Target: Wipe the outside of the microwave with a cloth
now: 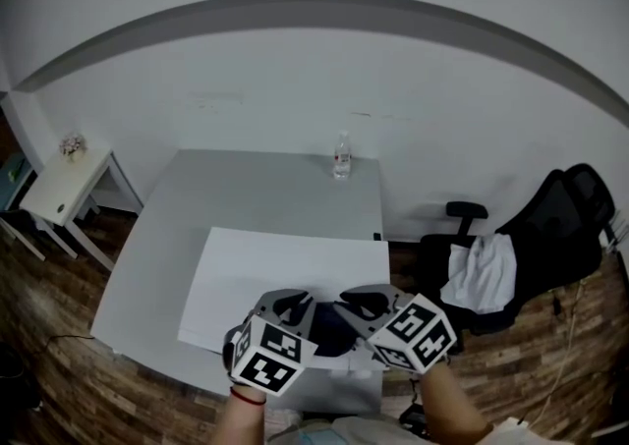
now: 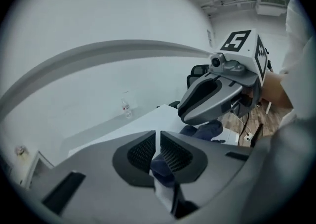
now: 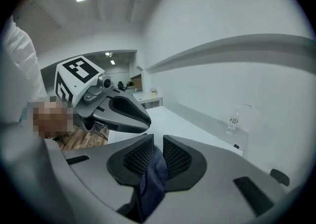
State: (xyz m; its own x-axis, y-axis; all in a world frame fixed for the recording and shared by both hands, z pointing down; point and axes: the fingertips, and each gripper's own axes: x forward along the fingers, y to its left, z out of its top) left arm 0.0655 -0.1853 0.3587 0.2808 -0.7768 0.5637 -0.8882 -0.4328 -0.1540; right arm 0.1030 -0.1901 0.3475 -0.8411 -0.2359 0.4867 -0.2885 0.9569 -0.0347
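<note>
Cloth-in-hand stage, with no wiping yet begun. Clamped tight on a dark blue cloth [image 1: 329, 333] with left gripper [image 1: 291, 307] and right gripper [image 1: 362, 304] alike, squeezing fabric between each pair of jaws, side by side over the near edge of the grey table [image 1: 246, 188]. No microwave visible anywhere. Next, probably: finding the microwave, then carrying the cloth to its casing without loosening either pinch.
</note>
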